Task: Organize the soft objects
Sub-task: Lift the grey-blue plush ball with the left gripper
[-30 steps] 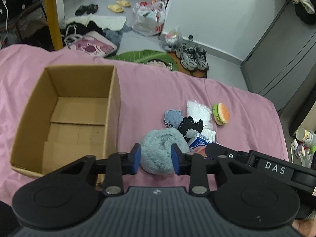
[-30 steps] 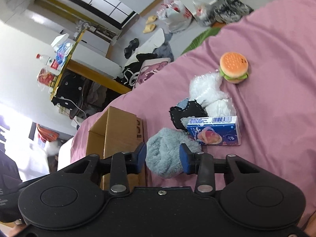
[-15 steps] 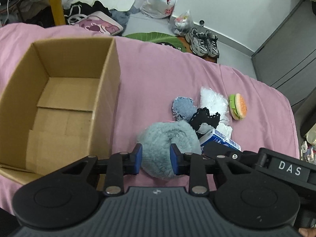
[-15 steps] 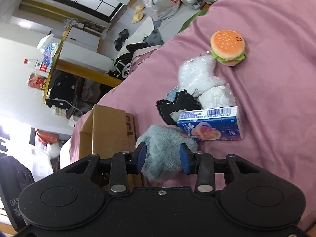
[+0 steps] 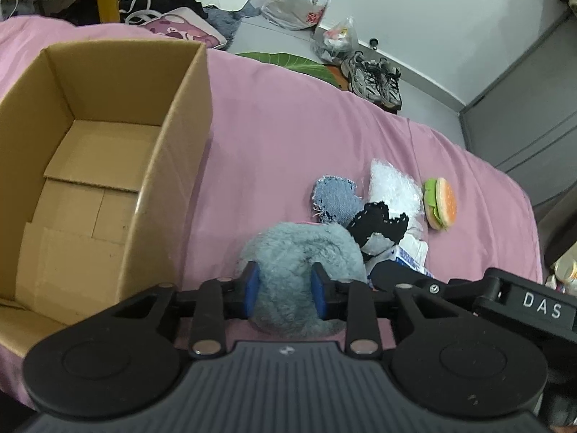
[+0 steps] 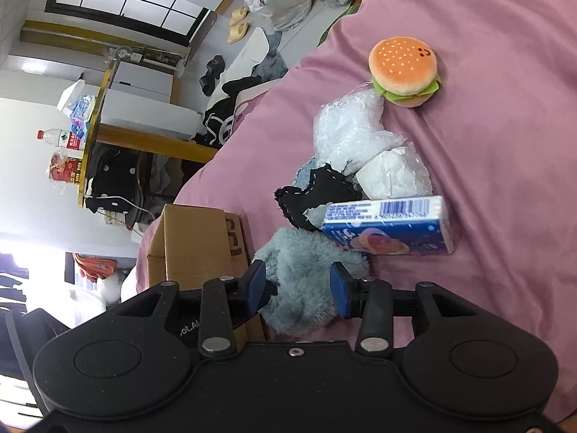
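The fluffy grey-blue plush bundle [image 5: 301, 270] is lying on the pink bedsheet [image 5: 288, 137], just beside the right wall of the open brown cardboard box [image 5: 169, 166] and touching the small pile of other items. The left gripper [image 5: 285, 290] is now pinching into it: its blue pads [image 5: 251, 288] are pressing the fur inward on both sides, so the jaws are narrowed and holding the plush. A second ago those pads were standing in front of the bundle with fur only between them; since then the tool has moved in and the gap has closed, which suggests the grasp is just being completed.

In the right wrist view, the right gripper [image 6: 298, 285] is straddling the same plush, with its pads wider apart. Fur is filling the space between them, but whether they are actually squeezing it cannot be told. This gripper has been edging closer over the last second as well.

Around the plush, a blue and white carton with a barcode [image 6: 389, 227] is leaning against its far side, with a black stitched fabric patch [image 5: 378, 220], a denim-blue fabric scrap [image 5: 333, 198] and a crinkled clear plastic bag holding white material [image 6: 349, 133] heaped behind it. A small plush hamburger [image 6: 404, 68] is sitting a little apart, further along the sheet.

The box is holding nothing yet, so sorting looks to be at its start. With the plush gripped, the likely next move is lifting it left over the box wall; the carton resting on it may tip as it goes.
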`<action>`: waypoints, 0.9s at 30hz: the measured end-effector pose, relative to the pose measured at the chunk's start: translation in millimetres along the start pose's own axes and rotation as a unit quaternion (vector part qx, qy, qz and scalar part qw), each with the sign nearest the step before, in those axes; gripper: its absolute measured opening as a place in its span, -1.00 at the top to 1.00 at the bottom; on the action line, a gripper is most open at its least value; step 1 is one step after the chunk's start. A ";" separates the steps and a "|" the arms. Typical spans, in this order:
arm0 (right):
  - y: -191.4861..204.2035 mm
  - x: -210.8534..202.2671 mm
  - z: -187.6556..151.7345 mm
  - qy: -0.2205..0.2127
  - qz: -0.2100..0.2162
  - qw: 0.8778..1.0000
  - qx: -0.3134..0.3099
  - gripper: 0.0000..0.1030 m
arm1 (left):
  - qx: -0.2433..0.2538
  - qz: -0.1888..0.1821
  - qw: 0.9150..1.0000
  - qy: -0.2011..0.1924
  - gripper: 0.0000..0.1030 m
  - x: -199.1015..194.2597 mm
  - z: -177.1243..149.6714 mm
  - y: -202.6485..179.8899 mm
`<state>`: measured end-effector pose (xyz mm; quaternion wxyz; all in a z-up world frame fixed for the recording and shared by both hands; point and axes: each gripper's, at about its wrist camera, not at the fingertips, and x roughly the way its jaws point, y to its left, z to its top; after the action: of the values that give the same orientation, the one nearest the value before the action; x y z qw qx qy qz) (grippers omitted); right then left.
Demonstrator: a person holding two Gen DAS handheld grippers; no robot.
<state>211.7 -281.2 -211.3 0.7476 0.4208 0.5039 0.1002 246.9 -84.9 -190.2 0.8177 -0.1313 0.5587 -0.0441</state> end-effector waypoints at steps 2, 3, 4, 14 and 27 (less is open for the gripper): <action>-0.4 3.4 0.3 0.007 -0.004 1.000 0.001 0.20 | -0.006 0.000 1.000 -0.001 0.71 -2.3 0.1 3.2; -0.5 5.0 0.1 0.009 -0.007 1.000 0.002 0.20 | -0.008 -0.005 1.000 0.000 0.73 -3.2 -0.3 4.2; -0.5 5.3 -1.0 0.010 -0.010 1.000 0.002 0.20 | -0.010 -0.010 1.000 0.002 0.77 -3.7 0.0 4.7; 6.9 4.1 -10.6 0.014 -0.041 0.998 -0.038 0.64 | -0.006 -0.017 1.000 -0.007 0.84 -10.7 -6.1 -0.9; 17.7 -18.9 -31.3 -0.002 -0.053 0.998 -0.042 0.80 | 0.025 -0.040 0.999 -0.017 1.00 -39.9 -17.5 -7.4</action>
<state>181.4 -264.4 -190.1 0.7699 0.3617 0.5196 0.0806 216.3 -86.3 -158.3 0.8275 -0.1336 0.5380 -0.0889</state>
